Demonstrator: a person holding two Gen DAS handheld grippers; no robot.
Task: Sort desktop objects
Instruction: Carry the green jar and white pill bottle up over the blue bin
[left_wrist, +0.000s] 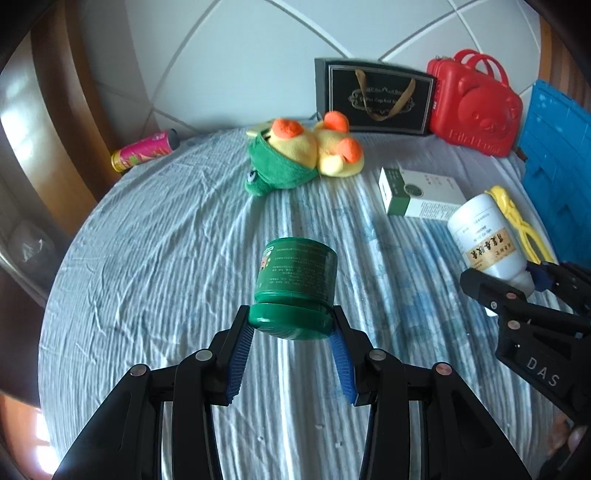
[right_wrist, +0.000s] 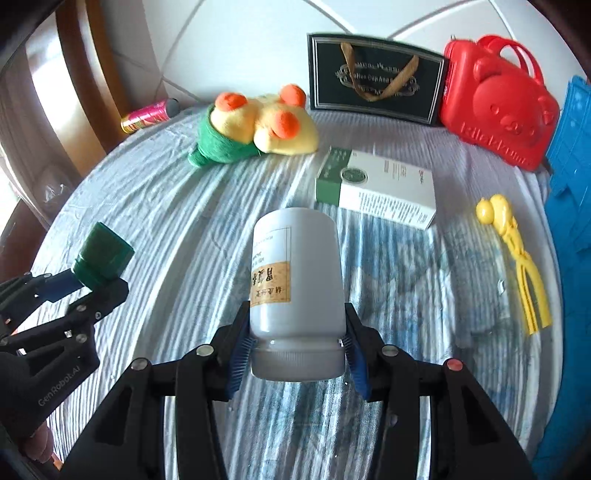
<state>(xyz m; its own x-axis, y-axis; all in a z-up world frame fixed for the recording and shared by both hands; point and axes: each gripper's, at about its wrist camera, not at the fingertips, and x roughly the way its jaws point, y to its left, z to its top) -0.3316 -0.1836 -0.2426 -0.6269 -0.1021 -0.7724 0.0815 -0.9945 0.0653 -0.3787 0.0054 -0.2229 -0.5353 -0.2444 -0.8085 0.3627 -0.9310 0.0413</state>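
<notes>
Gripping a green jar by its lid, left gripper, right gripper clamping white bottle (cap end)

striped blue bedsheet | white tiled wall | brown wooden frame

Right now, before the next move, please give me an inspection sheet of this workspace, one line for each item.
Surface: wrinkled blue-and-white striped cloth covers it.
Job's things: green jar and white bottle, both held off the cloth; green-and-white box, yellow plastic tongs, plush toy and pink can lie on it.
Clutter: black gift bag and red bear-face case stand at the back; blue crate at the right.
Grippers: left gripper shut on the jar's lid; right gripper shut on the bottle near its cap.
Cables: nothing seen.
Surroundings: white tiled wall, brown wooden frame on the left.
</notes>
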